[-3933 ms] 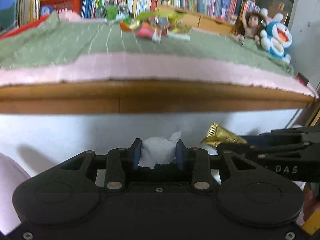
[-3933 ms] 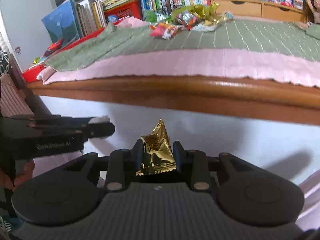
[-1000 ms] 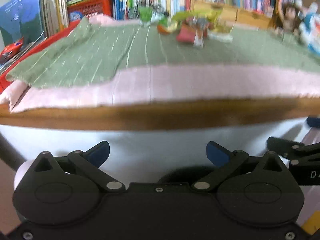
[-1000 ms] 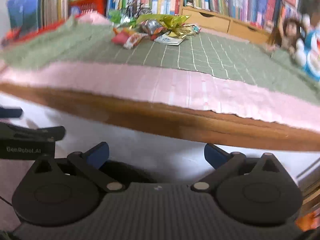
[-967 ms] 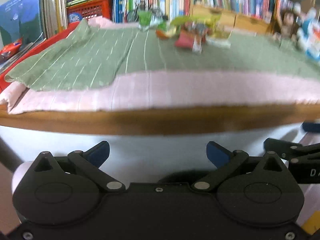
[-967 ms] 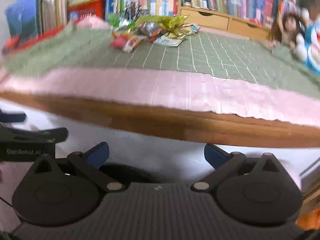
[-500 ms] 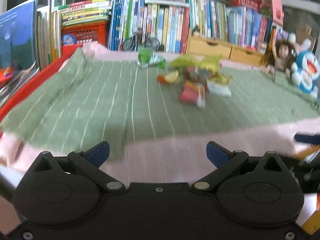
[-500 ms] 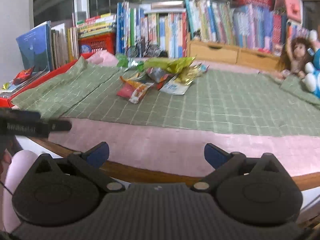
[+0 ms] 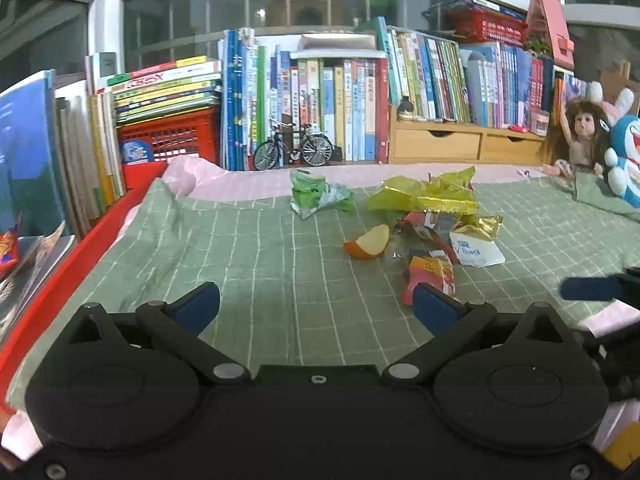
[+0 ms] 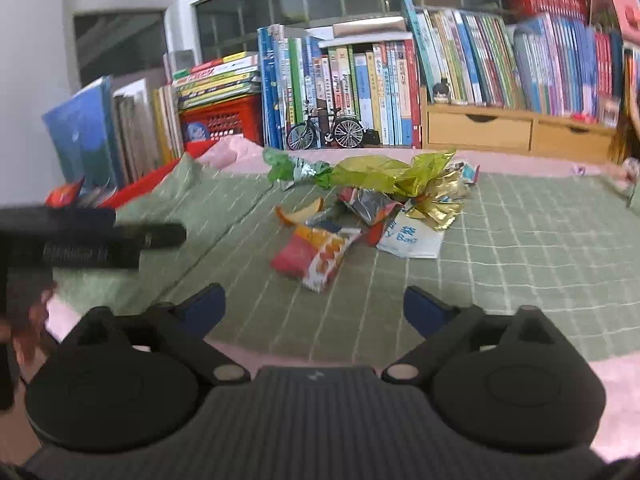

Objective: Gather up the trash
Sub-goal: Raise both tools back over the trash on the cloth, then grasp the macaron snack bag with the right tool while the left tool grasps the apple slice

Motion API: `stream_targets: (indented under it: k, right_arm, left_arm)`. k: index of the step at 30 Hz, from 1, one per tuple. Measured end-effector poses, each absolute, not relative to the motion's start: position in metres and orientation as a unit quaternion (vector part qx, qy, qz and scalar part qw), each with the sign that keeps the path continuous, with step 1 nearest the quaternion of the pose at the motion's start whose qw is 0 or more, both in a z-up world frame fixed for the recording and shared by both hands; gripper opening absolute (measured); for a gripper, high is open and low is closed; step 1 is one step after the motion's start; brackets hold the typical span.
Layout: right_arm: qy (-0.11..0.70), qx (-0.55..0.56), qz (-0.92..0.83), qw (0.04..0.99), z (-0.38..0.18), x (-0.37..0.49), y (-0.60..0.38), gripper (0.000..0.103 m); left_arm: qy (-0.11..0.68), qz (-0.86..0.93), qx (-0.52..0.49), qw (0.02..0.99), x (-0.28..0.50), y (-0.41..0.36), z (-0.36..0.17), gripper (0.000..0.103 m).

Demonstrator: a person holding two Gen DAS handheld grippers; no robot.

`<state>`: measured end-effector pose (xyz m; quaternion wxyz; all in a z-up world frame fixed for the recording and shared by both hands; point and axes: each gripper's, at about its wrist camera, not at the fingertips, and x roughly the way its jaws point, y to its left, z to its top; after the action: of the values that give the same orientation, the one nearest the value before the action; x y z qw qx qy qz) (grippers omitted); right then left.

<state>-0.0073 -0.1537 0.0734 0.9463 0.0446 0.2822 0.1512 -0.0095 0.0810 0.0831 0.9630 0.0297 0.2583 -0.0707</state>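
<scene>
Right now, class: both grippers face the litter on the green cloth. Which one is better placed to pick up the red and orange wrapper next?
Probably the right gripper: open, with the red and orange wrapper almost straight ahead. For the open left gripper it lies off by the right finger.

1 apple slice (image 9: 367,243), 2 dolls (image 9: 580,136), 1 toy bicycle (image 9: 293,148).

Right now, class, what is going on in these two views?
A person holds a claw in each hand over a green cloth. The left claw and right claw are both open and hold nothing. Ahead lies a trash pile: wrappers, an apple slice and a white bag, none picked up.
</scene>
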Motion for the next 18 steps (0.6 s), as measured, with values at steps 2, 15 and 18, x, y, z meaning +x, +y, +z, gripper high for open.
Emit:
stream_targets:
  k: [2,15,18]
  right_arm:
    - [0.286,0.050,0.156,0.944,0.070,0.006,-0.151,0.094]
    - [0.346,0.024,0.139,0.928,0.036,0.093,-0.119,0.080]
    - [0.338,0.004,0.134,0.932,0.034,0.098,-0.112,0.080]
  left_arm:
    - [0.261,-0.076,0.033,0.962,-0.001,0.078,0.080,0.102]
    - [0.268,-0.075,0.023,0.960,0.070,0.084,0.072,0.102]
    - [0.275,-0.075,0.024,0.958,0.082,0.083,0.069,0.102]
